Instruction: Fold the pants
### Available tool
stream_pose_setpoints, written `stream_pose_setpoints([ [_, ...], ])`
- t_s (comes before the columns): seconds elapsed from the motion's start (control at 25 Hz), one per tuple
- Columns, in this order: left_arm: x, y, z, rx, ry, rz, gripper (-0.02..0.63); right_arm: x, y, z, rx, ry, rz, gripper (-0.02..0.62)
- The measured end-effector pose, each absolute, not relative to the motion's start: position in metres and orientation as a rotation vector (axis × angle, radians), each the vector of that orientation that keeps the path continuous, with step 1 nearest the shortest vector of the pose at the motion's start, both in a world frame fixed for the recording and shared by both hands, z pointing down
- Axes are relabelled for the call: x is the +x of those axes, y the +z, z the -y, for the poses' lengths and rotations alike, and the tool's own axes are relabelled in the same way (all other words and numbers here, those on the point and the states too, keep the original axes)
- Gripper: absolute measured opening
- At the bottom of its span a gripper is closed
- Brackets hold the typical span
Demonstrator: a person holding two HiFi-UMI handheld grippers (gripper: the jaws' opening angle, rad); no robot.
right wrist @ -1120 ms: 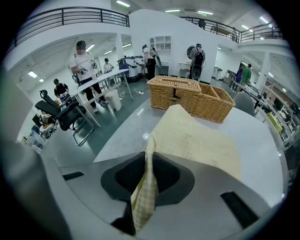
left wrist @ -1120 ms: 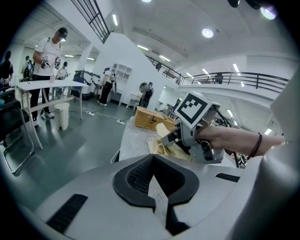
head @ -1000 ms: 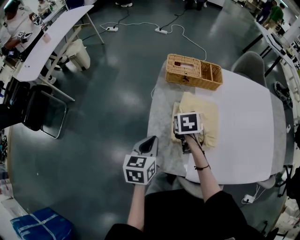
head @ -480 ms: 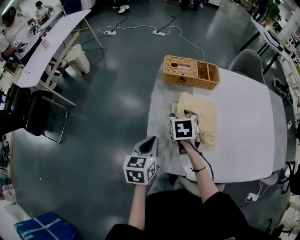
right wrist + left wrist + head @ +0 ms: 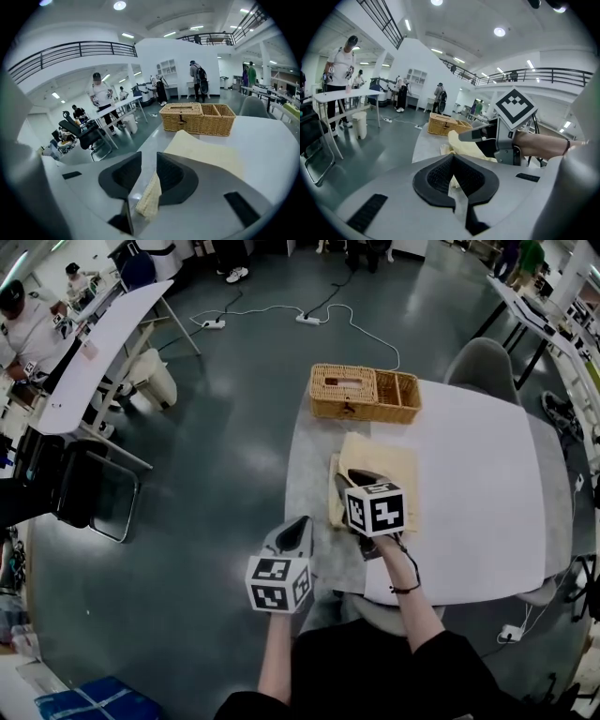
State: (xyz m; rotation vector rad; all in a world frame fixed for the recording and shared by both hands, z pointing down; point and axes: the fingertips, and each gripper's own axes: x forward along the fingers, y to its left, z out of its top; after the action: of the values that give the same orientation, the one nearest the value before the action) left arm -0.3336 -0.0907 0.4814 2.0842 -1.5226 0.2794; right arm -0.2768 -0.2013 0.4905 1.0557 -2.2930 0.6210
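The cream pants lie folded in a flat rectangle on the white table, just in front of the wicker basket. My right gripper hovers over their near left corner. In the right gripper view its jaws are closing with a gap still between them. A strip of the pants' edge sits in that gap, against the right pad only. My left gripper hangs off the table's left edge over the floor. Its jaws are shut and empty, and the pants lie beyond them.
The wicker basket stands at the table's far edge. A grey chair is behind the table. Cables and power strips lie on the dark floor. A long white table with people and black chairs stands at the far left.
My right gripper has lifted and drawn back toward me over the pants' near edge. The left gripper has hardly shifted.
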Motion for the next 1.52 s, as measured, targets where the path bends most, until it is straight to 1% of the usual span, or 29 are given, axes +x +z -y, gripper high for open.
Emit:
stream_pose_setpoints([
  [0.16,-0.325,0.47,0.089,2.099,0.286,1.541,0.008,-0.257,0.469,0.19,1.041,0.608,2.367,0.041],
  [0.24,-0.32,0.463,0.087,2.11,0.291,1.55,0.008,-0.244,0.457,0.184,1.038,0.62,2.422,0.028],
  [0.64,-0.289,0.424,0.077,2.192,0.282,1.609,0.008,-0.182,0.406,0.148,1.009,0.684,2.666,0.017],
  [0.96,-0.277,0.393,0.063,2.248,0.241,1.736,0.008,-0.129,0.378,0.123,1.129,0.643,2.784,0.017],
  [1.24,-0.271,0.364,0.049,2.295,0.176,1.812,0.008,-0.099,0.346,0.11,1.202,0.571,2.882,0.015],
  [1.52,-0.271,0.346,0.03,2.314,0.13,1.889,0.008,-0.084,0.324,0.093,1.236,0.48,2.943,0.015],
])
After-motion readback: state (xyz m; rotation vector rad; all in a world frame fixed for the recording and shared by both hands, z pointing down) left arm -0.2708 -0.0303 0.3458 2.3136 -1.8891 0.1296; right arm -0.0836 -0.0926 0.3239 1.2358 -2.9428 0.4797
